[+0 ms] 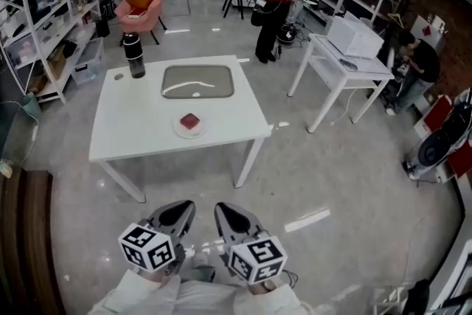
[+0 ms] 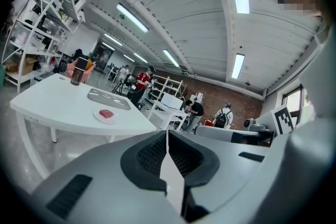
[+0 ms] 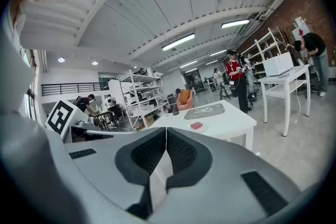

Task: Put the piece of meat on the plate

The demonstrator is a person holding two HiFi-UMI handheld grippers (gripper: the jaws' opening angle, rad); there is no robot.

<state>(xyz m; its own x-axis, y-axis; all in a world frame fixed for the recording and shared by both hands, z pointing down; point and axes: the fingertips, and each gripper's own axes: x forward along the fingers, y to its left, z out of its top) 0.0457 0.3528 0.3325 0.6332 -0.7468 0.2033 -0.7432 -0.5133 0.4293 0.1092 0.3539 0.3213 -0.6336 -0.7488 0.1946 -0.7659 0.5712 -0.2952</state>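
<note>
A red piece of meat (image 1: 190,121) lies on a small white plate (image 1: 179,131) near the front edge of the white table (image 1: 140,136). Both grippers are held low over the floor, well short of the table. The left gripper (image 1: 177,215) and the right gripper (image 1: 229,217) are side by side, each shut with nothing between its jaws. In the left gripper view the shut left gripper (image 2: 167,137) points past the meat (image 2: 106,113) on its plate (image 2: 98,118). The right gripper view shows the shut right gripper (image 3: 166,135), with the meat (image 3: 196,125) far off.
A grey tray (image 1: 198,81) and a black tumbler (image 1: 134,55) stand further back on the table. A second white table (image 1: 346,68) with a microwave (image 1: 354,37) is at the right. Shelves (image 1: 51,4) line the left; a person (image 1: 273,4) stands beyond.
</note>
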